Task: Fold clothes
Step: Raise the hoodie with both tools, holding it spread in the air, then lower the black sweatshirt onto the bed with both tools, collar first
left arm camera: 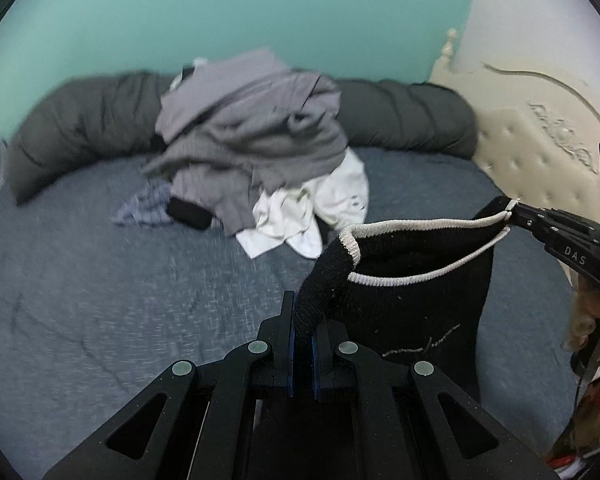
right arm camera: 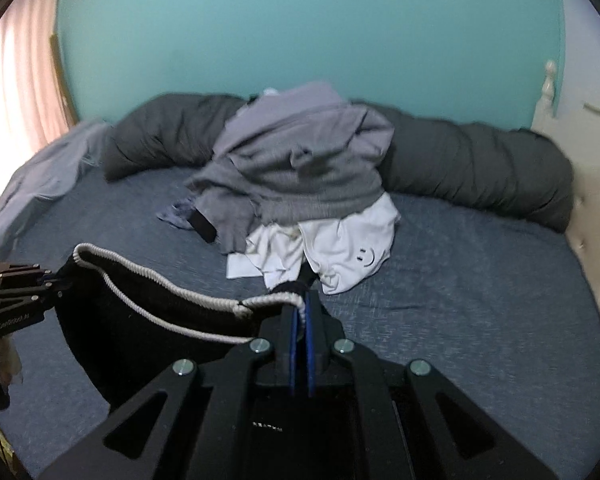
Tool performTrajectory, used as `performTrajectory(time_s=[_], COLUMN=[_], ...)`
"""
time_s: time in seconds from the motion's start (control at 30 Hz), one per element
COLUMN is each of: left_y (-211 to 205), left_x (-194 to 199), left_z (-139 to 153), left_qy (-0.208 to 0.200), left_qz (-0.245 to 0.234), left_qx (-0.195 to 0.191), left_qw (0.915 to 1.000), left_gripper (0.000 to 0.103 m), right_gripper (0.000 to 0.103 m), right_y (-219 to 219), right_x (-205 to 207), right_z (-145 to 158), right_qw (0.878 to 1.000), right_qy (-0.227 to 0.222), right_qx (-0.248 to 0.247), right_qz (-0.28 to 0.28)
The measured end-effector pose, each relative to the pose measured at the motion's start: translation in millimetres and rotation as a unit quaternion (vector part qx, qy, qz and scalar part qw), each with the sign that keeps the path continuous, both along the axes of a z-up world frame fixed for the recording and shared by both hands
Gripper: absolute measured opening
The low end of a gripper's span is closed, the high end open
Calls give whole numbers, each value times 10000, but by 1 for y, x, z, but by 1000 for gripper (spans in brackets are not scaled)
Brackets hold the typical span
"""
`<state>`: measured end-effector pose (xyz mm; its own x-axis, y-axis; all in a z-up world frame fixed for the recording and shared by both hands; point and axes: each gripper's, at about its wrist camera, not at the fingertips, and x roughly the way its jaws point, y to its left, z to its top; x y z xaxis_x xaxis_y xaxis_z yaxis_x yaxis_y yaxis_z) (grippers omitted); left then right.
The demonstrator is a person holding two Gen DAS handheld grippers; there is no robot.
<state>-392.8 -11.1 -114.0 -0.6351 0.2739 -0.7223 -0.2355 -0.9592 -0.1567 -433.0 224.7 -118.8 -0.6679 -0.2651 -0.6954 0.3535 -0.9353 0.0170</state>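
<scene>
The left tongs (left arm camera: 304, 336) are clamped on one end of the white-trimmed edge of a black knit garment (left arm camera: 416, 292). The right tongs (right arm camera: 302, 312) are clamped on the other end. So the garment hangs spread between them above the blue bed sheet (left arm camera: 100, 300), probably to open it flat for folding. "DAS" can be read on the right tongs, "GenRobot.AI" on the left. At upper centre a pile of grey and white clothes (right arm camera: 300, 184) lies against a dark rolled duvet (right arm camera: 480, 168).
</scene>
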Motion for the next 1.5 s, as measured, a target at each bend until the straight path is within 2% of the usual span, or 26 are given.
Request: performTrajectory(time_s=[0.2, 0.43, 0.47, 0.5, 0.53, 0.6, 0.63, 0.67, 0.7, 0.73, 0.8, 0.83, 0.87, 1.03, 1.13, 1.2, 1.27, 1.33, 1.5], left_y=[-5, 1, 1, 0, -3, -9, -14, -19, -24, -28, -38, -42, -45, -55, -58, -60, -63, -67, -73], left_x=[-71, -110, -113, -116, -118, -120, -119, -117, -115, -114, -108, -101, -94, -48, -13, 10, 31, 47, 75], left_z=[-84, -147, -154, -160, -165, -172, -172, -172, -171, -171, -168, -165, -162, -161, -163, -165, -166, -165, -154], left_qy=[-516, -941, -973, -1016, -1067, -1133, -1123, -1113, -1102, -1092, -1051, -1008, -979, -1020, -1089, -1135, -1177, -1182, -1101], left_qz=[102, 174, 182, 235, 322, 477, 531, 586, 640, 694, 761, 743, 699, 473, 371, 303, 260, 283, 303], left_qx=[50, 291, 368, 428, 476, 585, 656, 726, 797, 868, 967, 965, 978, 977, 925, 891, 884, 928, 951], left_qw=[9986, 9950, 9944, 9936, 9926, 9907, 9901, 9894, 9886, 9878, 9868, 9874, 9879, 9888, 9890, 9891, 9888, 9882, 9889], left_gripper=[6, 8, 10, 16, 27, 42, 43, 44, 44, 45, 46, 46, 46, 46, 46, 46, 46, 46, 46], right_gripper=[3, 3, 3, 4, 4, 4, 6, 8, 15, 30, 47, 55, 57, 60, 69, 70, 70, 70, 72], right_y=[-5, 6, 9, 12, 14, 19, 21, 22, 22, 23, 21, 20, 19, 27, 45, 58, 68, 72, 60], right_x=[-47, -79, -83, -84, -86, -91, -92, -92, -90, -89, -83, -80, -78, -44, -26, -23, -21, -19, -14], right_z=[-64, -130, -137, -143, -147, -154, -156, -153, -149, -145, -133, -128, -123, -98, -99, -102, -98, -86, -44], right_qw=[9992, 9959, 9952, 9948, 9942, 9924, 9923, 9930, 9938, 9945, 9961, 9967, 9973, 9981, 9956, 9906, 9848, 9822, 9881], right_qy=[-397, -892, -963, -983, -1023, -1114, -1099, -1009, -899, -790, -577, -528, -499, -265, -444, -776, -912, -833, -356], right_qx=[73, -14, -109, -175, -255, -433, -461, -490, -526, -562, -564, -514, -446, -482, -598, -854, -1244, -1430, -1196], right_qz=[-11, -134, -142, -178, -210, -284, -333, -360, -379, -399, -362, -338, -316, -291, -569, -731, -800, -890, -904])
